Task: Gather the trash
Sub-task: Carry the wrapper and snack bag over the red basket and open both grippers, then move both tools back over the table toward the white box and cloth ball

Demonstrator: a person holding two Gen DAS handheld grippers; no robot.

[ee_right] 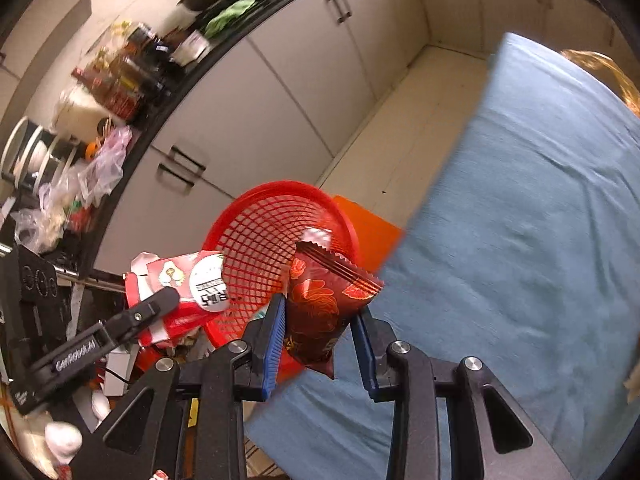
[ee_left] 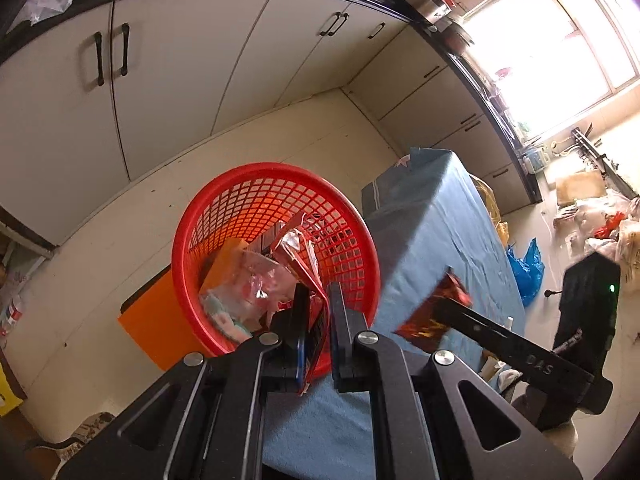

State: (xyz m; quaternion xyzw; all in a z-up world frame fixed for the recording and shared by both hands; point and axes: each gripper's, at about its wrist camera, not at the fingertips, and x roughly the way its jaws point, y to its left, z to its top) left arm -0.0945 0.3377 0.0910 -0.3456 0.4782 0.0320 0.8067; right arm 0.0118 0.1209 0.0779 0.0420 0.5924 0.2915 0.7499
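Observation:
A red mesh basket (ee_left: 224, 216) stands beside the blue-covered table (ee_left: 440, 248) and holds several wrappers (ee_left: 248, 280). My left gripper (ee_left: 318, 296) is shut on a red and white snack packet (ee_left: 316, 280) over the basket's near rim. The packet shows in the right wrist view (ee_right: 188, 284), held by the left gripper (ee_right: 160, 300). My right gripper (ee_right: 320, 316) is shut on a dark red foil snack bag (ee_right: 324, 308) just in front of the basket (ee_right: 256, 240). That bag also shows in the left wrist view (ee_left: 436, 316).
An orange board (ee_left: 156, 320) lies on the floor under the basket. White kitchen cabinets (ee_left: 180, 80) with a cluttered black counter (ee_right: 132, 76) run behind. A blue plastic bag (ee_left: 528, 268) and other bags lie on the floor at the right.

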